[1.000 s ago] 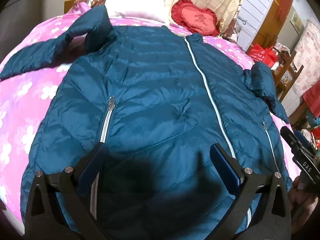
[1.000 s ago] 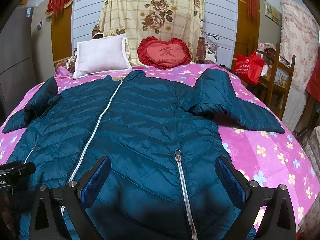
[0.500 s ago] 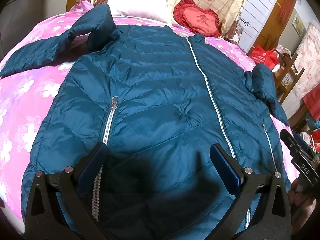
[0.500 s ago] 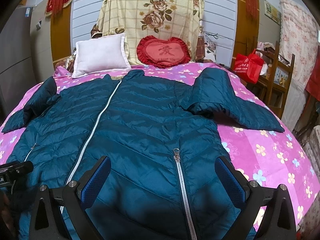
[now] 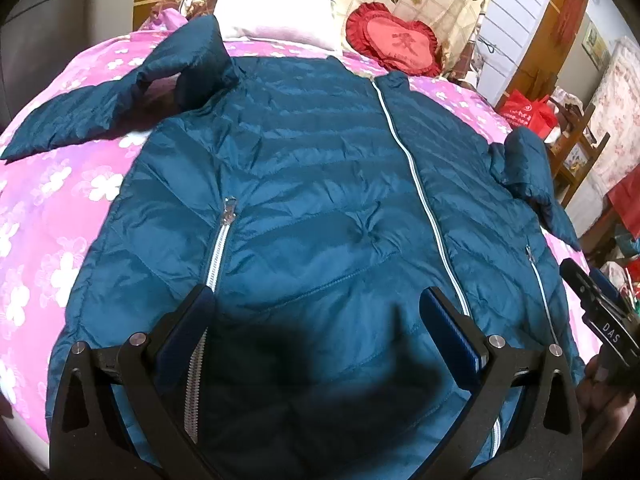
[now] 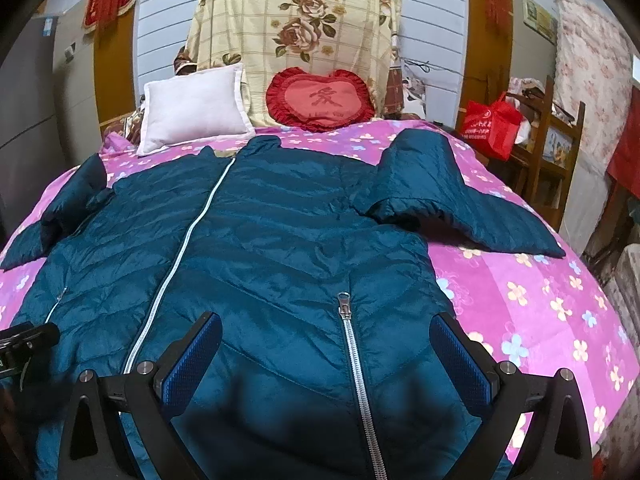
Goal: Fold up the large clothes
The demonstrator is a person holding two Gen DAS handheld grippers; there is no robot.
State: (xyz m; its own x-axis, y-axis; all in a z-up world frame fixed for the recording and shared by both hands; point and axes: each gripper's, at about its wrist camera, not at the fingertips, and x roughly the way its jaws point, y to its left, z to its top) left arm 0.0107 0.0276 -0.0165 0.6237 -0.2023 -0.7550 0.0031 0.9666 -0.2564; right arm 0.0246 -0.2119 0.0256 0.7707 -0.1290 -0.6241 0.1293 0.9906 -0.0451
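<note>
"DAS" is printed in white on the right tool (image 5: 612,328); the red heart cushion (image 6: 322,100) carries one embroidered Chinese character.

We are looking at a dark teal quilted puffer jacket (image 5: 320,208) lying flat and face up, spreading across most of the bed (image 6: 540,300), with its collar pointing toward the head edge and its hem hanging close to the foot edge. Its white front zipper (image 5: 416,184) is running closed from collar to hem. Two zipped slanted pockets (image 6: 352,344) are sitting on the lower front, one on each side. Both sleeves (image 6: 452,204) are lying bent outward toward the side edges, each one kinking near the shoulder and resting on the pink flowered cover.
</note>
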